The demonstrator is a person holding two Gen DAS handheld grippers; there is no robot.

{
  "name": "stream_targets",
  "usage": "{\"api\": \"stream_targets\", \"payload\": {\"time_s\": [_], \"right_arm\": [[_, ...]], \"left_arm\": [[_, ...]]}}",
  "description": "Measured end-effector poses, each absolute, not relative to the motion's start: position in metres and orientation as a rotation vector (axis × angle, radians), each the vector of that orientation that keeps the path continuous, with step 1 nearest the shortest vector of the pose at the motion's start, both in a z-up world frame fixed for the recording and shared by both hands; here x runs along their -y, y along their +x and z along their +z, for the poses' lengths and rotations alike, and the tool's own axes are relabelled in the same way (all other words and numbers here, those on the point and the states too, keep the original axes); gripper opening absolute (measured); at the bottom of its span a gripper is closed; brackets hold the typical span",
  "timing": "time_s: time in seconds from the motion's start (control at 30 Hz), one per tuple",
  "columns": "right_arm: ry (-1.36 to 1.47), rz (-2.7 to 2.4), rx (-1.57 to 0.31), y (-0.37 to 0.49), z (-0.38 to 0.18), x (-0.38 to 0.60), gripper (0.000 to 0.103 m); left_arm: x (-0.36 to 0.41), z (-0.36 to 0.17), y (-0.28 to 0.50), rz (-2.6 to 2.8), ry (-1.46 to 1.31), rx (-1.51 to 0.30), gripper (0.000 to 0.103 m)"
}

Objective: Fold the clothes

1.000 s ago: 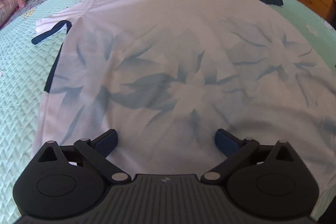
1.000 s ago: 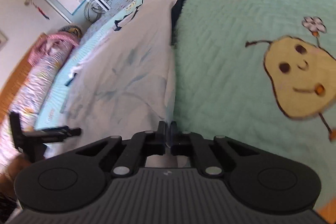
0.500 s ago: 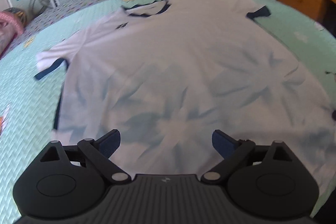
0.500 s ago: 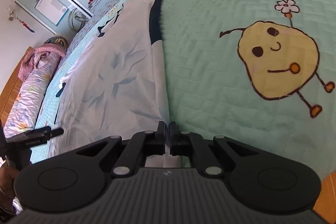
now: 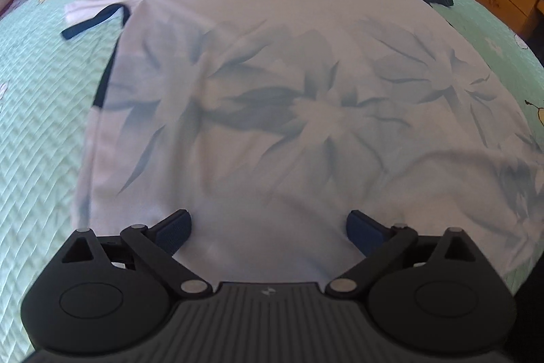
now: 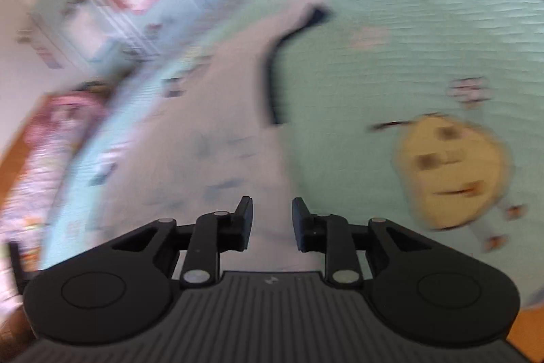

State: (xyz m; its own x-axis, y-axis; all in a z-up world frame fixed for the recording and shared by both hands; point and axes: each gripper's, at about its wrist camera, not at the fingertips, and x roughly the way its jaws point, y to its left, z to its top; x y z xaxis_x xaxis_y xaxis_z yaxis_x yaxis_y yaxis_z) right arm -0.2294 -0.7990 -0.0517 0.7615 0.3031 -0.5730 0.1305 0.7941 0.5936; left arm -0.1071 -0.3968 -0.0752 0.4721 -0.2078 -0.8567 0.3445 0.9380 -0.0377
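white t-shirt [image 5: 272,84] spread flat, front up, on the green quilted bed [image 5: 40,111], collar far away; left tool [image 5: 268,227] wide open over the hem, gripping nothing; right tool [image 6: 272,220] opening at the shirt's side edge, fabric between the jaws, frame blurred

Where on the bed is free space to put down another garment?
Bare green quilted bedspread lies left of the white flower-print T-shirt, beyond its dark-trimmed sleeve. Right of it, around the yellow pear cartoon, is also free. The middle is covered.
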Motion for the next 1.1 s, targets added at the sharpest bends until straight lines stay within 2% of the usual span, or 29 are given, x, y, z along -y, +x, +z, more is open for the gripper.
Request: {"api": "stream_targets", "payload": {"time_s": [0.1, 0.13, 0.17, 0.23, 0.27, 0.3, 0.4, 0.47, 0.53, 0.6, 0.67, 0.8, 0.9, 1.1], "right_arm": [[0.625, 0.154, -0.811, -0.234, -0.067, 0.788, 0.028], [0.572, 0.119, -0.871, -0.235, -0.077, 0.786, 0.025], [0.520, 0.084, -0.919, -0.237, -0.085, 0.784, 0.000], [0.469, 0.025, -0.900, -0.250, -0.078, 0.791, 0.000], [0.456, 0.000, -0.896, -0.252, -0.071, 0.793, 0.002], [0.443, -0.026, -0.892, -0.254, -0.065, 0.794, 0.008], [0.453, 0.015, -0.818, -0.258, -0.045, 0.782, 0.012], [0.470, 0.078, -0.790, -0.255, -0.041, 0.767, 0.026], [0.481, 0.141, -0.796, -0.249, -0.045, 0.749, 0.034], [0.431, 0.158, -0.895, -0.241, -0.066, 0.733, 0.034], [0.397, 0.120, -0.938, -0.243, -0.075, 0.729, 0.028], [0.414, 0.113, -0.924, -0.248, -0.058, 0.733, 0.030], [0.483, 0.131, -0.854, -0.233, -0.043, 0.735, 0.030], [0.326, 0.111, -0.769, -0.156, -0.034, 0.700, 0.031]], "left_arm": [[0.379, -0.078, -0.117, -0.336, 0.182, -1.011, 0.102], [0.373, -0.079, -0.120, -0.334, 0.195, -1.006, 0.103], [0.366, -0.079, -0.123, -0.327, 0.203, -1.009, 0.103], [0.352, -0.078, -0.127, -0.303, 0.213, -1.022, 0.103], [0.346, -0.077, -0.129, -0.293, 0.209, -1.027, 0.103], [0.340, -0.076, -0.129, -0.282, 0.201, -1.030, 0.103], [0.334, -0.069, -0.133, -0.258, 0.191, -1.017, 0.101], [0.335, -0.061, -0.136, -0.258, 0.176, -0.987, 0.100], [0.339, -0.052, -0.138, -0.332, 0.117, -0.934, 0.100], [0.349, -0.060, -0.137, -0.362, 0.200, -0.958, 0.100], [0.347, -0.076, -0.140, -0.304, 0.320, -0.997, 0.103], [0.303, -0.069, -0.131, -0.225, 0.045, -1.042, 0.100], [0.302, -0.051, -0.109, -0.272, -0.156, -0.971, 0.100], [0.382, -0.039, -0.037, -0.388, -0.087, -0.815, 0.098]]}}
